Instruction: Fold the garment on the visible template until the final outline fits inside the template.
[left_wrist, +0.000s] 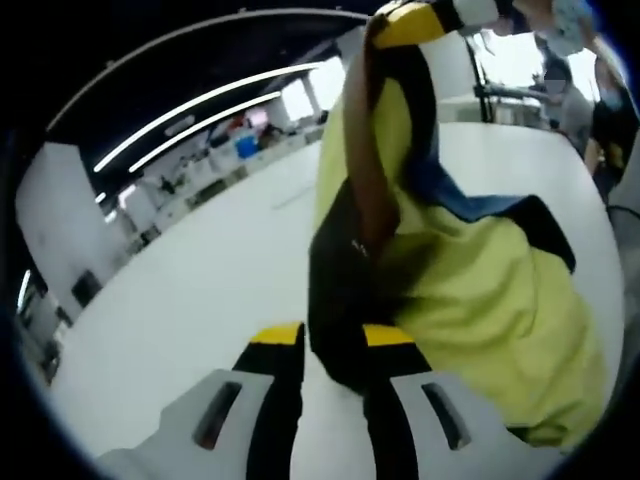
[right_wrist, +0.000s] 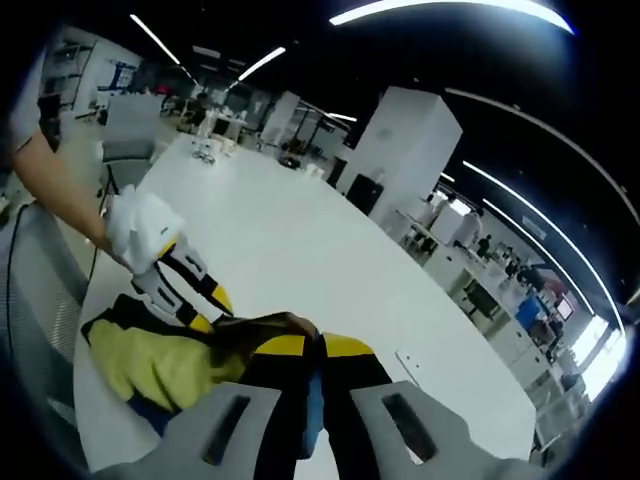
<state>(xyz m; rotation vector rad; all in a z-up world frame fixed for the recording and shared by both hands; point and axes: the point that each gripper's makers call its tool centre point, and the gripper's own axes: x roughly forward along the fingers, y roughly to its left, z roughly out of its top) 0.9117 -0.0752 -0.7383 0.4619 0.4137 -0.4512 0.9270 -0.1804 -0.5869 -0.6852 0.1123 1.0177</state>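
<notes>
One white table (left_wrist: 200, 300) lies beneath both claws. One yellow-and-black garment (left_wrist: 480, 300) hangs lifted above it, between two claws: the left claw (left_wrist: 335, 350) and right claw (right_wrist: 305, 350) each clamped on its fabric.

Left hand-held gripper (left_wrist: 332, 345) at bottom centre, jaws nipping the dark edge of a yellow garment (left_wrist: 480, 290) with black and blue trim. Garment hangs from frame top over the white counter (left_wrist: 190, 290). Person (left_wrist: 575, 90) at upper right.

soft matt cloth garment (left_wrist: 470, 290), smooth glossy white table (left_wrist: 200, 300)
</notes>
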